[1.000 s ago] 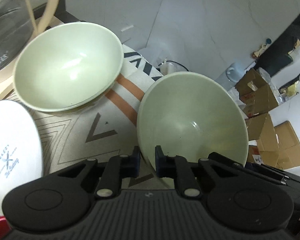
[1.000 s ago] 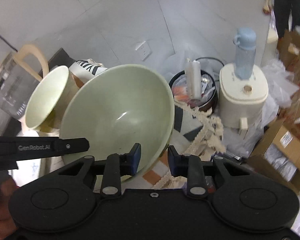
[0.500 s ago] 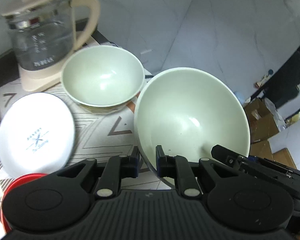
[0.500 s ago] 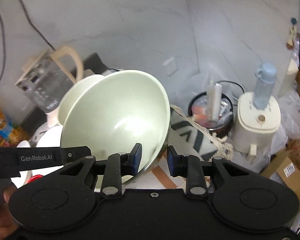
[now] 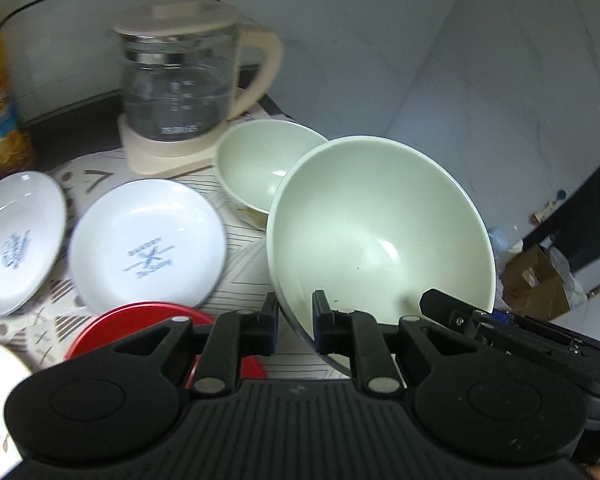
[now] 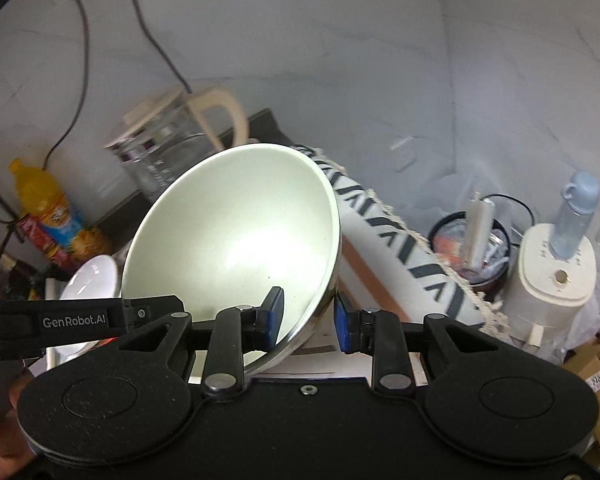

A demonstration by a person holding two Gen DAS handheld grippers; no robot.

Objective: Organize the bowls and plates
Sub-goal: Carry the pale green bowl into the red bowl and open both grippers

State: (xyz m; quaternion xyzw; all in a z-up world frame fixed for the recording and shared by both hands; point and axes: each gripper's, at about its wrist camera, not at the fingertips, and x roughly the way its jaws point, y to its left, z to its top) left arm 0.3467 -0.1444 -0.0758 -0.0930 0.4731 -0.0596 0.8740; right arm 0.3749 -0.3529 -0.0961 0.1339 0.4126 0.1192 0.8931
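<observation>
- The left gripper [image 5: 294, 320] pinches the near rim of a large bowl [image 5: 380, 236]: smooth, glossy, pale green, held tilted, nothing inside.
- The right gripper [image 6: 308, 320] straddles the same rim, jaws narrow; whether both pads touch, I cannot tell.
- Just beyond the left jaws sits a second, smaller green bowl [image 5: 260, 160], also empty.
- Left of them lie two shallow white plates [image 5: 148, 244] with blue print and one red plate [image 5: 140, 320], on a patterned cloth [image 5: 244, 256].
- Farthest back stands a glass kettle [image 5: 180, 88].

Between the jaws, the pale green bowl [image 5: 380, 236] looks glossy and smooth, ceramic-like. Beyond, white plates [image 5: 148, 246] shine; the kettle [image 5: 180, 76] is clear glass with matt cream plastic.
</observation>
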